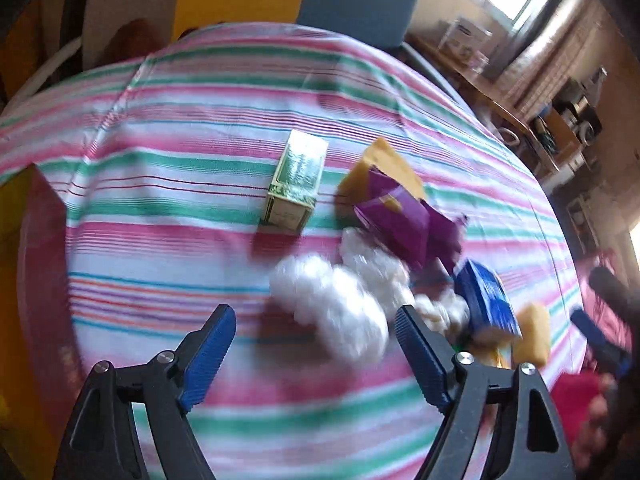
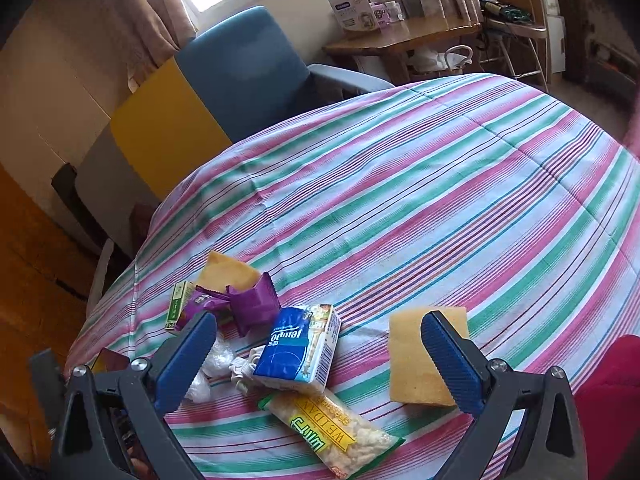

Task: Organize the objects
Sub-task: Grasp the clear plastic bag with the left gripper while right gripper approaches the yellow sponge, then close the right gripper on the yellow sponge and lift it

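A heap of small objects lies on the striped tablecloth (image 2: 440, 184). In the left wrist view my left gripper (image 1: 316, 316) is open just short of blurred white cotton tufts (image 1: 332, 300), with no pad touching them. Beyond lie a green box (image 1: 296, 184), purple wrappers (image 1: 404, 220), a yellow sponge (image 1: 384, 164) and a blue tissue pack (image 1: 486, 300). My right gripper (image 2: 320, 320) is open above the blue tissue pack (image 2: 298, 346) and holds nothing. A snack packet (image 2: 332, 424) lies below the pack, and a second yellow sponge (image 2: 416, 360) sits behind the right finger.
A dark red object (image 1: 40, 260) stands at the left edge of the cloth. A blue chair (image 2: 248, 64) and a yellow panel (image 2: 168, 132) are behind the table, with a wooden desk (image 2: 400, 36) further back. Red fabric (image 2: 616, 380) is at the lower right.
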